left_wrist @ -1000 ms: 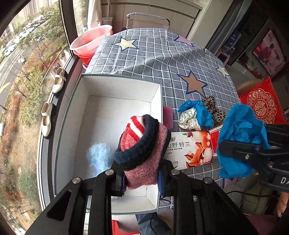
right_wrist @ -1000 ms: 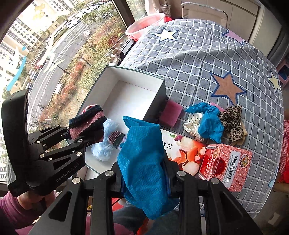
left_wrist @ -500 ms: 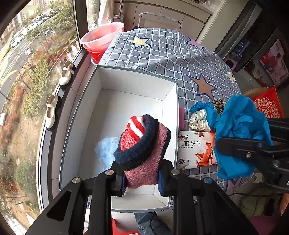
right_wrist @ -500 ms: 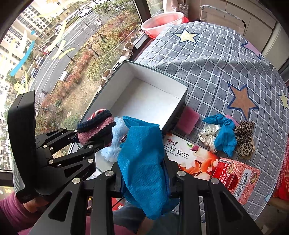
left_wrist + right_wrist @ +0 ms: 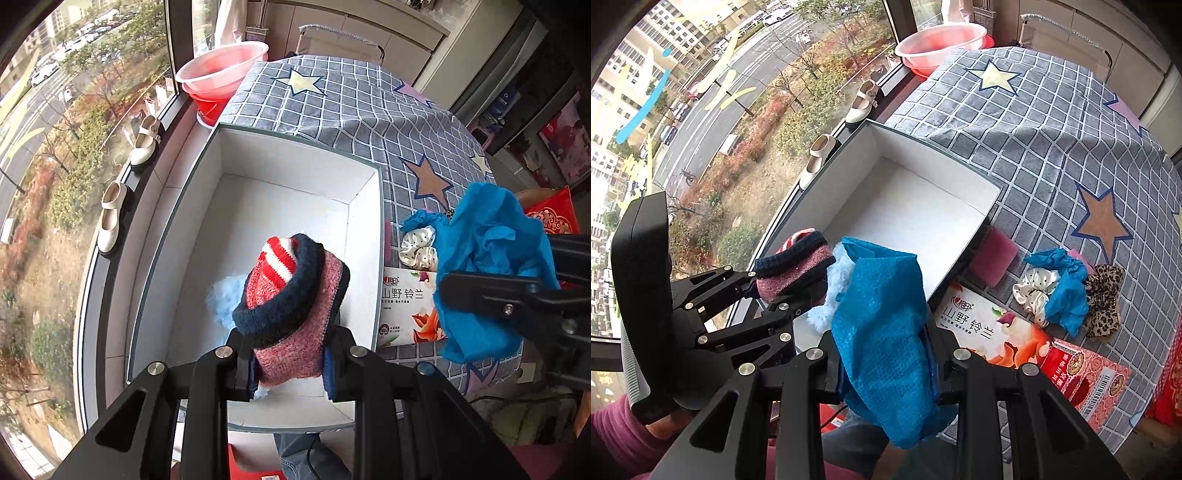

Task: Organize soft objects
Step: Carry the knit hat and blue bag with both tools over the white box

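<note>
Jaws clamped: left gripper (image 5: 290,363) on knitted sock (image 5: 291,295), right gripper (image 5: 886,363) on blue cloth (image 5: 886,325). Might snag or miss white box (image 5: 364,236) rim upon release.

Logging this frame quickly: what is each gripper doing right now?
Left gripper: shut on the knitted sock, above the white box.
Right gripper: shut on the blue cloth.
</note>
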